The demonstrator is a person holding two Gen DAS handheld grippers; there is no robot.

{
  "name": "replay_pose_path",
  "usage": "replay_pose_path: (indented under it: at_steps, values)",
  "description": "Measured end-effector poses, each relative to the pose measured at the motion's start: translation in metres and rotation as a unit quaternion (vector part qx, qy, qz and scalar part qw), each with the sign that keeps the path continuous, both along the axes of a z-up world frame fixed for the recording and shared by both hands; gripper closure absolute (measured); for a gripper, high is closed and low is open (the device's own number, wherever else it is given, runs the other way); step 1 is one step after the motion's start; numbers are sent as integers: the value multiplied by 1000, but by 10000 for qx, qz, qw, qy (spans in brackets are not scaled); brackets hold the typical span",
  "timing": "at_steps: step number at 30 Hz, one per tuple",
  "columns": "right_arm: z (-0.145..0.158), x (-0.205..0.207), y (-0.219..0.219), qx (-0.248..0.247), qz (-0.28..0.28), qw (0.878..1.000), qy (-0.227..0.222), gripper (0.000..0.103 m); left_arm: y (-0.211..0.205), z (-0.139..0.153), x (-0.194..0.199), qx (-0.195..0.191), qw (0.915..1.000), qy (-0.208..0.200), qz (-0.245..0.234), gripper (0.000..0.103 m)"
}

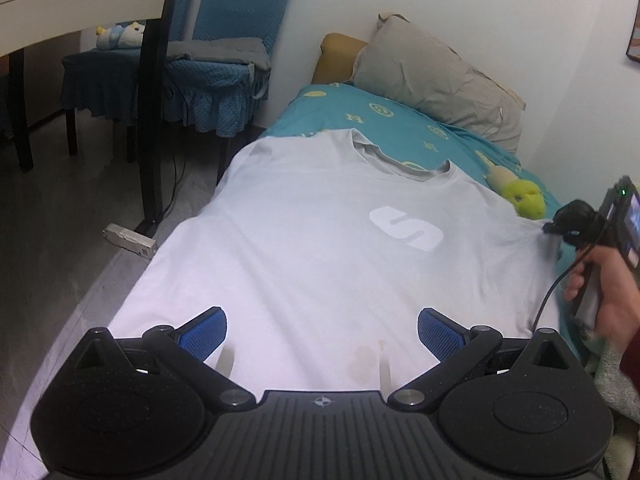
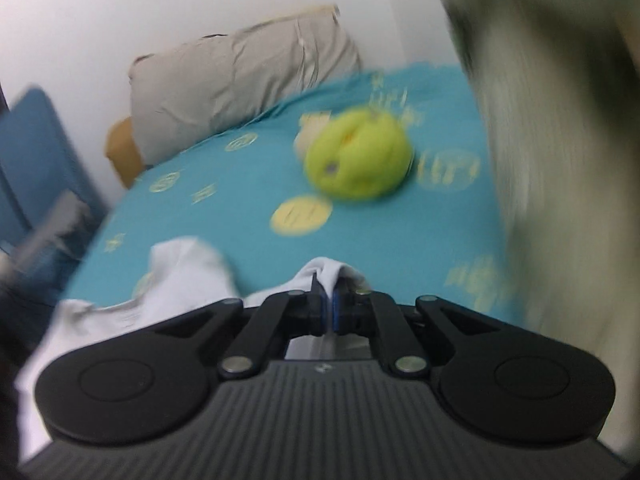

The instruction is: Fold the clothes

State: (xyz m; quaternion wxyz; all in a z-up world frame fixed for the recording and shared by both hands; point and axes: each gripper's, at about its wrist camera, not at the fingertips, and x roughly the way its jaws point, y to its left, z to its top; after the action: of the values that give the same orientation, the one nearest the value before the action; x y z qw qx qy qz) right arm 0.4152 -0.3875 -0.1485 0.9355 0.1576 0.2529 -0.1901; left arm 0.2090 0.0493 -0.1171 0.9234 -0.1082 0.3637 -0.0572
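A pale grey T-shirt [image 1: 320, 248] with a white S logo lies face up along the teal bed sheet [image 1: 400, 124], collar toward the pillow. My left gripper [image 1: 322, 332] hovers open over the shirt's lower hem, blue pads wide apart with only flat cloth below them. At the shirt's right edge my right gripper [image 1: 554, 227], held by a hand, pinches the sleeve. In the right wrist view the right gripper [image 2: 328, 302] is shut on a bunched fold of the shirt [image 2: 332, 274], which bulges out past the blue pads.
A grey pillow [image 1: 436, 80] leans on the wall at the bed's head. A yellow-green plush toy [image 1: 524, 198] [image 2: 358, 154] lies just beyond the held sleeve. Left of the bed are blue-covered chairs [image 1: 208, 76], a desk leg [image 1: 152, 120] and a power strip [image 1: 130, 240] on the floor.
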Motion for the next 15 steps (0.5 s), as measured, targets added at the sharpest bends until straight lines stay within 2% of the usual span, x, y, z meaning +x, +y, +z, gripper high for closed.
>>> replay_pose_path:
  at_steps: [3,6,8,9,10,11,12,14,15]
  values:
    - [-1,23,-5,-672,347,9960,486,96,-4,1,0,104,9999,-74,-32,0]
    - [-4,23,-9,-594,449,9951,644,93,-8,3,-1,242,9996,-147,-54,0]
    - [-3,12,-9,-348,564,9959,611,71,-11,4,-2,260,9994,-223,-82,0]
    - [-2,3,-9,-186,623,9964,549,44,-12,5,-3,272,9993,-258,-96,0]
    - [1,-10,-5,-33,681,9969,398,32,-13,5,-4,286,9991,-283,-108,0]
    - [5,-23,-2,117,738,9969,233,33,-14,5,-5,298,9990,-301,-118,0]
    - [8,-38,5,235,806,9961,272,34,-15,5,-6,306,9990,-310,-127,0]
    - [15,-67,18,459,946,9935,432,34,-16,6,-7,293,9990,-305,-147,0]
    - [19,-83,28,403,1134,9906,655,35,-16,6,-8,290,9990,-314,-162,0]
